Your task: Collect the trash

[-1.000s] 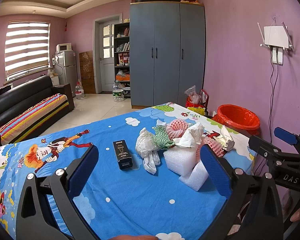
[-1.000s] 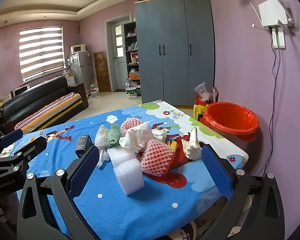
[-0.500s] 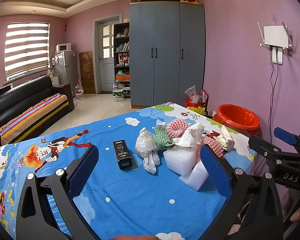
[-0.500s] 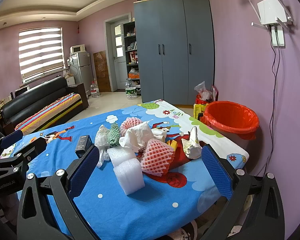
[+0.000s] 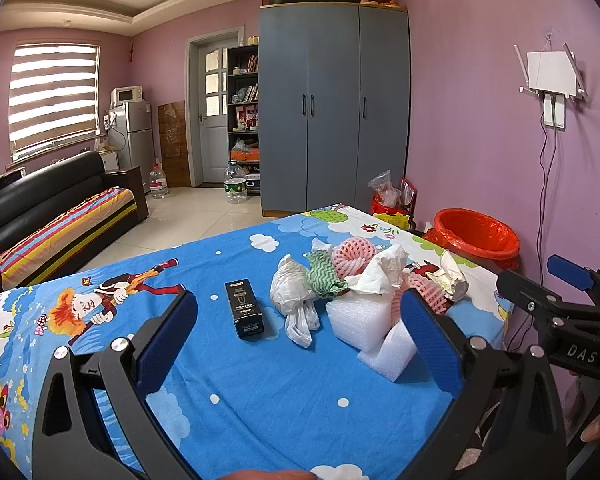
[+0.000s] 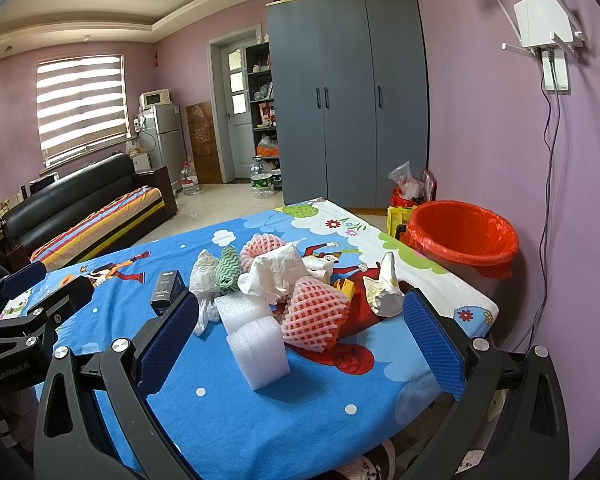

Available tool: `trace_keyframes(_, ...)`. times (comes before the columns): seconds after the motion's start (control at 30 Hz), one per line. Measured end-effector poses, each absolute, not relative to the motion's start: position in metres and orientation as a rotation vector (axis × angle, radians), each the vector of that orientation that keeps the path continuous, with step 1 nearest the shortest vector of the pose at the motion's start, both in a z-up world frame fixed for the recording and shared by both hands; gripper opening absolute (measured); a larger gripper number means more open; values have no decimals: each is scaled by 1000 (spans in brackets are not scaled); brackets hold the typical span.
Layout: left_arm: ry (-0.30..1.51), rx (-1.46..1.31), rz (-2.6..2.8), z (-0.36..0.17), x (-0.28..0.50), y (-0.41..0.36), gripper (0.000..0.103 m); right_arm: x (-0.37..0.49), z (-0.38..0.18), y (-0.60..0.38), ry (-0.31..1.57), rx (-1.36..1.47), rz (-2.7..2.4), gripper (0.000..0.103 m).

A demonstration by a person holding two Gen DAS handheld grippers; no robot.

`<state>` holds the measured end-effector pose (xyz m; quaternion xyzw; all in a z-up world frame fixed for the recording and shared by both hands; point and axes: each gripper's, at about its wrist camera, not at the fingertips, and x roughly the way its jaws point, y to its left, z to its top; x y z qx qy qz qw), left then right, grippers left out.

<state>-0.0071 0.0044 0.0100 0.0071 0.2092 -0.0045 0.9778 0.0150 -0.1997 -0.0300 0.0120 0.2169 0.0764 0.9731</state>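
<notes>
A pile of trash lies on the blue cartoon tablecloth (image 5: 260, 400): white foam blocks (image 6: 258, 350) (image 5: 360, 320), a pink foam net (image 6: 314, 316), crumpled white paper (image 6: 278, 272), a white plastic bag (image 5: 290, 296), a green wavy cloth (image 5: 322, 278) and a black box (image 5: 245, 314). A bin with an orange liner (image 6: 462, 234) stands beyond the table's right edge. My left gripper (image 5: 296, 332) is open and empty, short of the pile. My right gripper (image 6: 300, 332) is open and empty, its jaws either side of the foam and the net.
A grey wardrobe (image 5: 334, 108) and a doorway stand at the back. A black sofa (image 5: 48, 216) is at the left. Water bottles (image 5: 235, 182) sit on the floor. A router (image 6: 544, 20) with hanging cables is on the right wall.
</notes>
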Motion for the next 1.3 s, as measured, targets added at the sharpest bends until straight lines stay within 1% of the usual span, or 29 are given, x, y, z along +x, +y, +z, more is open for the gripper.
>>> trace_keyframes(1.0,431,13,-12,3,-9,7,98,16,-35,-198,448,34,160,96)
trace_keyframes(1.2,457,21,-9,-10,-4,12,98,19,-48,-191,469,34,193,96)
trace_keyframes(1.3,476,28,5,-21,2,16,98,28,-68,-183,515,22,229,96)
